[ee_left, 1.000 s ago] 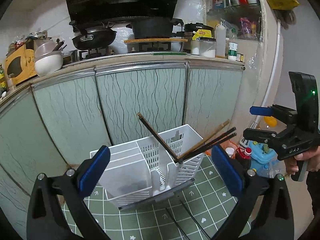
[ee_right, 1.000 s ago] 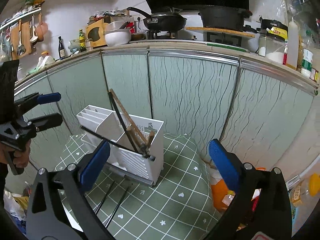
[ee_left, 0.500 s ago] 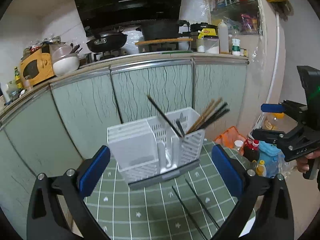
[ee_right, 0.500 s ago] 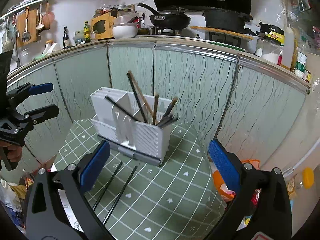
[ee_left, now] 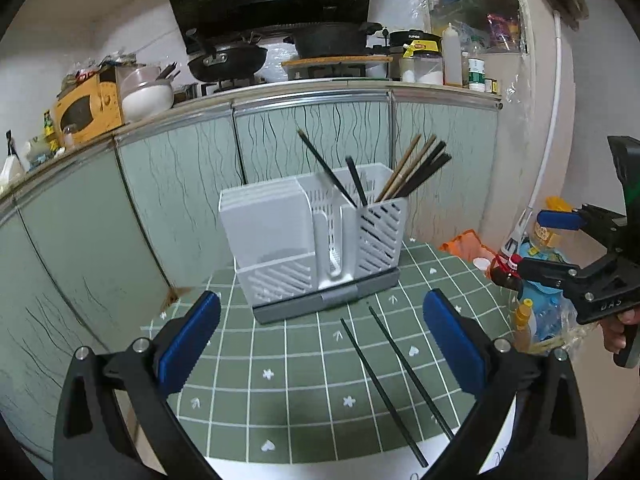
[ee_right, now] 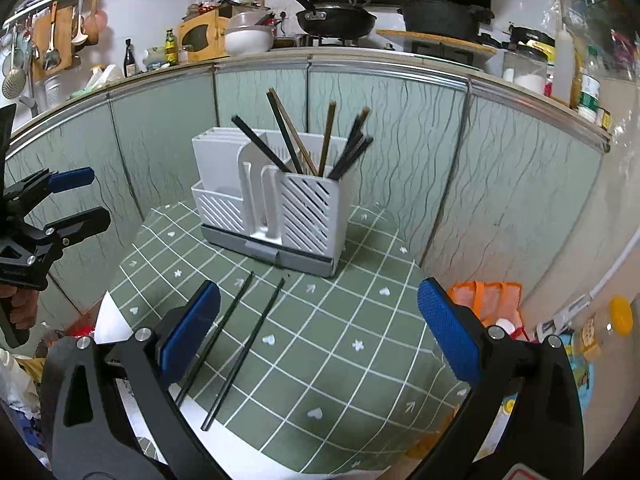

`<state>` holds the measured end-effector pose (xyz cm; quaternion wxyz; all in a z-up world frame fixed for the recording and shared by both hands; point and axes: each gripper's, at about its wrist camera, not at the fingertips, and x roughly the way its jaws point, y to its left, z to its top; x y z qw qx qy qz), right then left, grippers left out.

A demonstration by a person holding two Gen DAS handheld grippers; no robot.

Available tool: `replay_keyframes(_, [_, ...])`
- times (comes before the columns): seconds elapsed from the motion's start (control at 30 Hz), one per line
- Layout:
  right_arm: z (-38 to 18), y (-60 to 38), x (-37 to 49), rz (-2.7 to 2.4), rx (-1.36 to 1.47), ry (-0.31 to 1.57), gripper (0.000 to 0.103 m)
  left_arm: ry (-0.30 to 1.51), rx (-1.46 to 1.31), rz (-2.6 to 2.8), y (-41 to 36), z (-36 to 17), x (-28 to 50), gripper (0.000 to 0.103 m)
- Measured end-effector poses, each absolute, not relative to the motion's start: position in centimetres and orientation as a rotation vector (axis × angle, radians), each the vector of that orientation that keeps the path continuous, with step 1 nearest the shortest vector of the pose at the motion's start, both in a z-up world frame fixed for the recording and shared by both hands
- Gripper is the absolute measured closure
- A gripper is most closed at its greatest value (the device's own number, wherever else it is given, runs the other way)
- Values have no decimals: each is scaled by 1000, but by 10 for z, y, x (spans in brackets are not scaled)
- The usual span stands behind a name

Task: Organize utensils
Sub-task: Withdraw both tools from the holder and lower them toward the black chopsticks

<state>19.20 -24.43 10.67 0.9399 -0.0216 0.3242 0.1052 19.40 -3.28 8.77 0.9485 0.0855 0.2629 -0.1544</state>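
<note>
While two black chopsticks (ee_left: 396,376) lie before the white utensil holder (ee_left: 312,240), the left gripper (ee_left: 320,340) and right gripper (ee_right: 318,330) hover, fingers apart, empty.

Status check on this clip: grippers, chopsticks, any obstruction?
Left gripper and right gripper open, empty. Two black chopsticks loose on the mat; rest in the holder. Nothing blocking.

Two chopsticks (ee_left: 394,376) on the mat (ee_left: 280,360), before the utensil holder (ee_left: 316,240).

Both tongs, left (ee_left: 320,340) and right (ee_right: 318,338), are pulling back and dropping lower; the holder (ee_left: 316,240) is looking upright, and two chopsticks (ee_left: 394,372) are showing on the table (ee_left: 280,360).
</note>
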Motion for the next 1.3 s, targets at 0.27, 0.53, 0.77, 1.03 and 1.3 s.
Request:
replay_keyframes(0.27, [85, -239, 177, 186, -48, 661, 8, 563, 142, -281, -29, 57, 183, 4])
replay_keyframes(0.53, [56, -228, 170, 167, -76, 683, 8, 592, 115, -256, -23, 26, 176, 4])
replay_keyframes(0.77, [32, -222, 167, 168, -61, 712, 8, 619, 106, -240, -20, 1, 170, 4])
replay_keyframes(1.03, [16, -213, 163, 173, -52, 729, 8, 641, 117, -229, -23, -20, 162, 4])
replay_keyframes(1.3, [-1, -207, 159, 172, -51, 751, 8, 666, 132, -221, -24, -41, 155, 4])
